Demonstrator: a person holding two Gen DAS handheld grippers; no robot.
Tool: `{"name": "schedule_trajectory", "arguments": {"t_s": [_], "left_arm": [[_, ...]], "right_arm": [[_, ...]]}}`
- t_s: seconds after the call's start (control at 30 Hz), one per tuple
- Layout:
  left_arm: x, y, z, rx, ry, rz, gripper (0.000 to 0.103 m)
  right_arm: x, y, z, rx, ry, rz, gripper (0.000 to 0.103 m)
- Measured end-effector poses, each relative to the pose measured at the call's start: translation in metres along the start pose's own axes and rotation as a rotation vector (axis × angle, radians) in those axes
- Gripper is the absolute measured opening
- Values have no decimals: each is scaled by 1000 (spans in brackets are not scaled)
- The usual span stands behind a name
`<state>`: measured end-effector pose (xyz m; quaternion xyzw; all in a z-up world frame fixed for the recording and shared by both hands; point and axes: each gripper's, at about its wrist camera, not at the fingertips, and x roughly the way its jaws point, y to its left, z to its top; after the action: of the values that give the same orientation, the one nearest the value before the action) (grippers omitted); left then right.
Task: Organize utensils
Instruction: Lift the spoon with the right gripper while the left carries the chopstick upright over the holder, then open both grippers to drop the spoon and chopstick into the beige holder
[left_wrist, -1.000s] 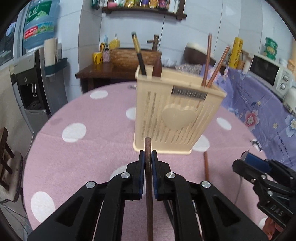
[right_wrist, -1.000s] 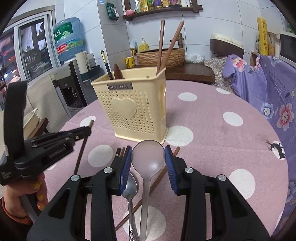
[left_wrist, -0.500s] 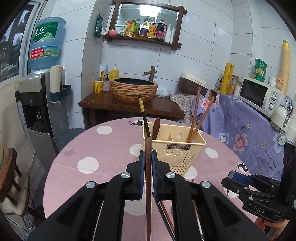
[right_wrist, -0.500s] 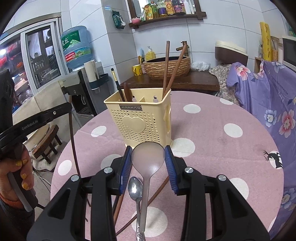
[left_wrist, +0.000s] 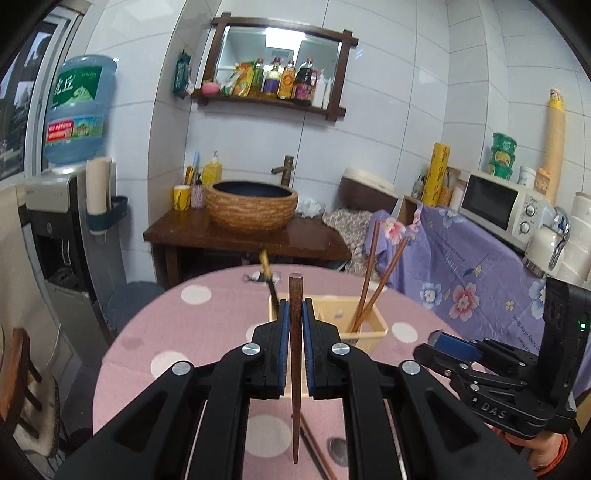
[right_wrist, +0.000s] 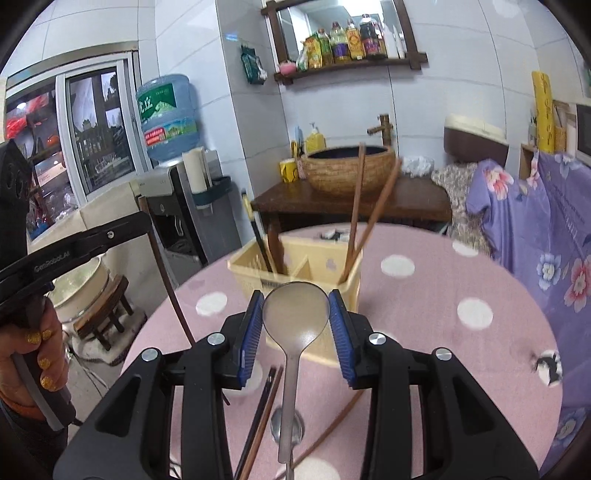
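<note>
A: With both tools up over the table (right_wrist: 461, 266), we log the left gripper (left_wrist: 294, 325) as clenched on a brown chopstick (left_wrist: 295, 369), pads tight on the shaft, blunt end poking up past the jaws, thin end hanging down.

B: Agreed. We log the right gripper (right_wrist: 295, 314) as clamped across the bowl of a grey spoon (right_wrist: 295, 314), handle dangling below. Holder?

A: We see the cream utensil holder (right_wrist: 295, 266) mid-table, towards the far edge, ahead of both grippers. Two brown chopsticks (right_wrist: 354, 225) lean in its right compartment, a dark-handled piece and a brown one in the left. Neither held item is over an opening yet.

B: Loose stuff: near edge of the table, we count a few chopsticks (right_wrist: 262, 417) and a metal spoon (right_wrist: 288, 428) lying flat under the grippers.

A: Risks, we judge. The spoon is pinched only on its curved rim, so it could swivel or pop out if the hand tilts.

B: The chopstick is long and hangs low; we think its tip could catch the holder's rim or the divider and tip the light holder.

A: And the leaning pair may block the right slot. The two grippers are close together too, so a clash is possible.
</note>
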<state>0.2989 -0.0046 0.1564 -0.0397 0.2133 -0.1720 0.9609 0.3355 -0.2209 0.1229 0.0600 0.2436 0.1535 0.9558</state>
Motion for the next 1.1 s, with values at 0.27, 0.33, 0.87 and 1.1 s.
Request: {"name": "schedule_trajectory", "arguments": {"t_s": [0.27,0.33,0.87,1.1], "left_arm": [[-4,-9,96,-13,-111,-19,8],[1,-8,115,-25,-133,3,8],[77,-8,52,-9,-78,89,8],[90,-2,12,-3,-9,97,8]], "right_arm": [[2,2,103,-4,-145,-64,37],[5,2,122,-10,-182,-94,37],[79,-12,59,-13,-185,-237,37],[81,-5,20,-64,-176,-274,37]]}}
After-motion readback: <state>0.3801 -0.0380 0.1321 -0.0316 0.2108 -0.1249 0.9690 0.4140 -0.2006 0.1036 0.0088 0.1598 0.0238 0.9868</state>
